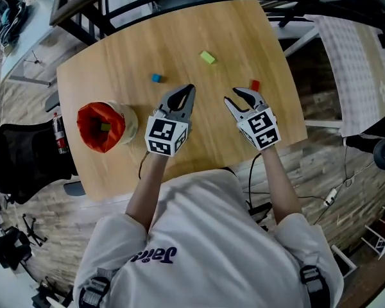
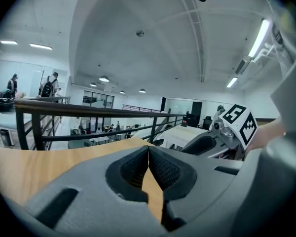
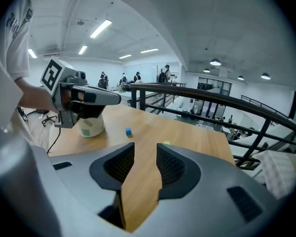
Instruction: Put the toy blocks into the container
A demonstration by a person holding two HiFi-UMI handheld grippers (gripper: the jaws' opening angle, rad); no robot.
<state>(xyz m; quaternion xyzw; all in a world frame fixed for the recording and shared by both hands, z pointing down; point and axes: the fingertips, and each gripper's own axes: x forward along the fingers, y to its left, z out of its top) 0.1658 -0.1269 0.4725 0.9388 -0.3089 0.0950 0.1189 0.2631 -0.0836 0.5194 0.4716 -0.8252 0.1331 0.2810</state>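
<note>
A person in a white shirt (image 1: 205, 236) leans over a round-cornered wooden table (image 1: 179, 31), a handheld gripper in each hand, both just above the wood near its 6 o'clock edge. The left gripper (image 1: 188, 90) points toward 12 o'clock with its jaws closed tip to tip and nothing between them, as its own view confirms (image 2: 148, 149). The right gripper (image 1: 231, 95) points toward 11 o'clock, its jaws standing a narrow gap apart and empty, with only bare tabletop showing in the gap (image 3: 144, 149). Three toy blocks lie loose on the table. A blue block (image 1: 156, 77) sits at 11 o'clock from the left gripper's tips. A yellow-green block (image 1: 208, 57) lies farther out, toward the table's 12 o'clock. A red block (image 1: 255, 85) rests just beside the right gripper, at its 1 o'clock. The container (image 1: 129, 119), a pale tub lined in red, stands upright at the table's 9 o'clock side, near the left gripper, and one small dark block (image 1: 106, 127) already lies inside it. From the right gripper view the container (image 3: 91, 126) shows partly behind the left gripper, with the blue block (image 3: 128, 131) on the wood at its 3 o'clock. A black railing (image 3: 212, 98) runs beyond the table's far edge.
</note>
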